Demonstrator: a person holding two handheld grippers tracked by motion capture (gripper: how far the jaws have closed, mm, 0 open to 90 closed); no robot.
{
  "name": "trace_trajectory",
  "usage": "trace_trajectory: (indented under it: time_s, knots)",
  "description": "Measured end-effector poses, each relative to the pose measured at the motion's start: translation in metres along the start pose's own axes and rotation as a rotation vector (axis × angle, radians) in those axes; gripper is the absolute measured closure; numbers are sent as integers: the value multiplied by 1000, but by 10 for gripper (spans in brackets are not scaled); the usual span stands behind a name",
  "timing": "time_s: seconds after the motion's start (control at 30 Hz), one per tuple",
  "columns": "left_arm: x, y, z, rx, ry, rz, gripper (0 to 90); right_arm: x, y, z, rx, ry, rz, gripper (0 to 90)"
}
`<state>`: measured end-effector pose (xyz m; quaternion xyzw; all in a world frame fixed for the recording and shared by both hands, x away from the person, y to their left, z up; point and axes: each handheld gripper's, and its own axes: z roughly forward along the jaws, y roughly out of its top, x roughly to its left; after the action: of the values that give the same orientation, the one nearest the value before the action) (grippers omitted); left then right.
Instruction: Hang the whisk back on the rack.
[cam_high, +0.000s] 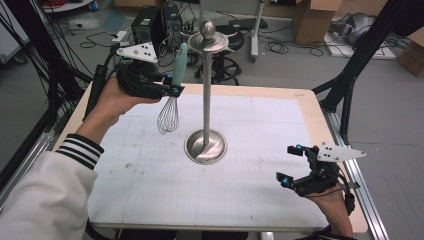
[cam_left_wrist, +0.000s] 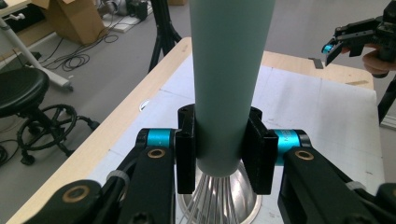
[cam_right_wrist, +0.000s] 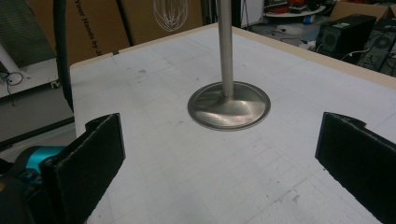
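Two grippers are at work over the counter (cam_high: 150, 200), a pale gridded sheet on a wooden top. In the high view the left gripper (cam_high: 172, 86) is held up in the air at the far left of the counter, carried by a hand (cam_high: 112, 102) in a striped-cuffed white sleeve, and its jaws are pinched on the pale green handle of a whisk (cam_high: 170, 112). That whisk hangs roughly upright with the handle rising above the jaws and the wire balloon below them, clear of the counter surface. In the left gripper view the black pads (cam_left_wrist: 185, 149) press against both sides of the green handle, low on it, just above where the wires begin, and the wires fan out beneath over the shiny round base of a metal stand (cam_high: 206, 145). This stand sits near the middle of the counter: a flat round foot, a thin upright pole and a domed cap with a knob on top. The whisk is just left of the pole, near it but apart, with its handle top close to the level of the cap. At the near right corner the right gripper (cam_high: 291, 165) rests low, well apart from whisk and stand; in the right gripper view its jaws are spread wide with nothing between them, facing the stand's foot across bare counter
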<state>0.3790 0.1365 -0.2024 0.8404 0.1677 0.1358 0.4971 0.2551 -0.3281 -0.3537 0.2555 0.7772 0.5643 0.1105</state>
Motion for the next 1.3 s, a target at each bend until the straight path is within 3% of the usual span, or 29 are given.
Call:
trace_trajectory:
  time_s: [0.4, 0.5, 0.53, 0.6, 0.73, 0.8, 1.0, 1.2, 1.3]
  knots:
    - [0, 2, 12, -12, -5, -1, 691, -2, -1, -1, -2, -2, 7, 1]
    - [-1, 2, 12, -15, 6, -22, 684, -2, -1, -1, -4, -1, 4, 1]
    - [-2, 1, 12, -33, 7, -37, 662, -2, -1, -1, -5, -2, 2, 1]
    - [-2, 0, 10, -65, 34, -46, 491, -2, -2, -1, -4, 0, 7, 1]
    - [-3, -4, 5, -32, 45, -39, 334, -5, -4, -2, -4, -4, 17, 1]
    - [-4, -6, 0, -51, 39, -37, 267, -6, -5, -3, -4, -9, 19, 1]
    - [-10, -18, -18, -53, 41, -7, 118, -7, -3, -7, -21, -17, 18, 1]
    - [-15, -47, -36, -49, 66, -44, 17, -8, -4, -7, -20, -19, 22, 1]
    - [-19, -67, -47, -72, 85, -67, 17, -8, -4, -7, -22, -23, 30, 1]
